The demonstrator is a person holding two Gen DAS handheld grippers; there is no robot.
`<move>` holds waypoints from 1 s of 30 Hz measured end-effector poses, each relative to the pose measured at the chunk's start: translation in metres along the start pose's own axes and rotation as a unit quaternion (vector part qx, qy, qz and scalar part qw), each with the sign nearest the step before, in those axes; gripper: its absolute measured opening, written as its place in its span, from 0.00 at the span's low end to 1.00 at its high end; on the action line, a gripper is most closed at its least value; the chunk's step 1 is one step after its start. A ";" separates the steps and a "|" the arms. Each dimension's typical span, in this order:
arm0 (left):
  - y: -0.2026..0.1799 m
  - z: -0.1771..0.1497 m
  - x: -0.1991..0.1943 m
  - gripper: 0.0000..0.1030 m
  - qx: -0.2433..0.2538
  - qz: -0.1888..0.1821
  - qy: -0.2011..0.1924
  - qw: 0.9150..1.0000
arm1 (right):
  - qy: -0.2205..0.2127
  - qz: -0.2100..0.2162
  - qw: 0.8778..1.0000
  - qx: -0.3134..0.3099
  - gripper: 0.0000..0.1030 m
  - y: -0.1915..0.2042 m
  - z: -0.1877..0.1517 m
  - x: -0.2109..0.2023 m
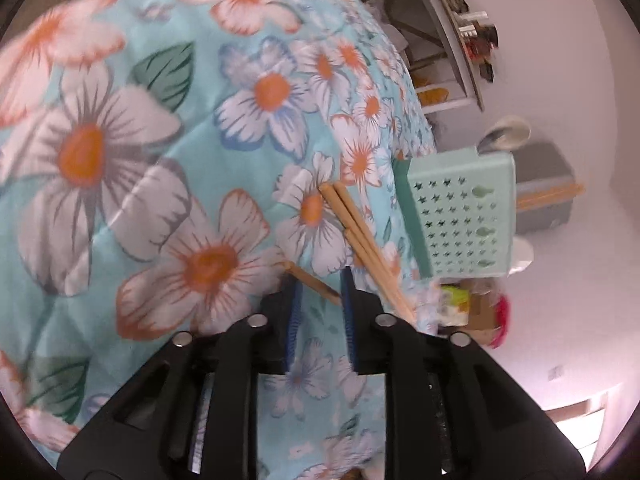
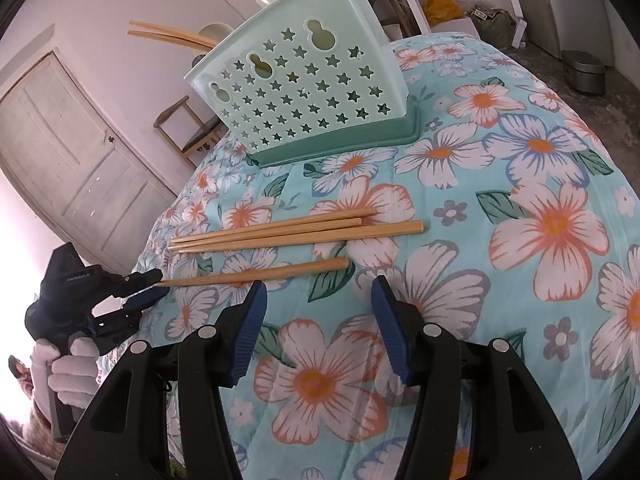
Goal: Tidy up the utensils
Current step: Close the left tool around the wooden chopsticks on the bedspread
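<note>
Reaching in from the surface's edge, the left tool [image 2: 150,288] is seen in the right view with its fingers set around the thin end of a lone chopstick [image 2: 256,274]. In the left view the same chopstick [image 1: 312,282] crosses the gap of the left tool [image 1: 320,292] and meets the right pad, while some gap is left on the other side; whether it is clamped cannot be told. The left tool is carried by a white-gloved hand [image 2: 66,372].

The right tool [image 2: 318,292] is held released, jaws wide apart, over the floral cloth [image 2: 540,240], just short of the lone chopstick and with nothing between its fingers.

Beyond that chopstick, three chopsticks [image 2: 296,230] are laid side by side on the cloth, roughly parallel to it and close together. Further back a mint holder [image 2: 304,92] pierced with star holes is stood on a darker green base at the far edge of the surface. Two more chopsticks [image 2: 168,34] are seen sticking out behind its top. The holder [image 1: 464,212] and the three chopsticks [image 1: 360,236] are also shown in the left view.
</note>
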State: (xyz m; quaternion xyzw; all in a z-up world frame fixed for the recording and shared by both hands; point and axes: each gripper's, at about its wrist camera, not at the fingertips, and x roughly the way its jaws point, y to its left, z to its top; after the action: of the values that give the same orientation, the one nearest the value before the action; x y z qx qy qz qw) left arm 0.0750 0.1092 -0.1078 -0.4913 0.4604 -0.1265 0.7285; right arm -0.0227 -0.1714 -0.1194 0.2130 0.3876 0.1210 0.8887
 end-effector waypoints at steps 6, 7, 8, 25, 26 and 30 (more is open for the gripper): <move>-0.001 0.001 0.008 0.31 -0.031 -0.018 0.012 0.999 | -0.004 0.001 1.000 0.003 0.52 -0.001 0.000 0.000; -0.002 0.001 0.009 0.31 -0.032 -0.014 0.010 0.999 | -0.004 0.002 1.000 0.003 0.52 -0.001 0.000 0.000; -0.003 0.000 0.010 0.30 -0.032 -0.010 0.007 0.999 | -0.004 0.002 1.000 0.002 0.53 -0.001 -0.001 0.000; -0.012 -0.007 0.019 0.15 0.011 0.024 -0.025 0.999 | -0.024 0.008 1.000 -0.007 0.68 0.006 -0.005 0.001; -0.013 -0.007 0.019 0.15 0.017 0.024 -0.025 0.999 | -0.026 0.011 1.000 -0.007 0.72 0.007 -0.006 0.001; -0.015 -0.009 0.017 0.16 0.036 0.024 -0.028 0.999 | -0.033 0.017 0.999 -0.011 0.87 0.012 -0.008 0.001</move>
State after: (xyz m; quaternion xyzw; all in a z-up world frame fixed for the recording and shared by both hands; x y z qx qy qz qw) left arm 0.0810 0.0855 -0.1056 -0.4568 0.4470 -0.1116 0.7609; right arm -0.0285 -0.1579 -0.1197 0.2131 0.3533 0.1333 0.9011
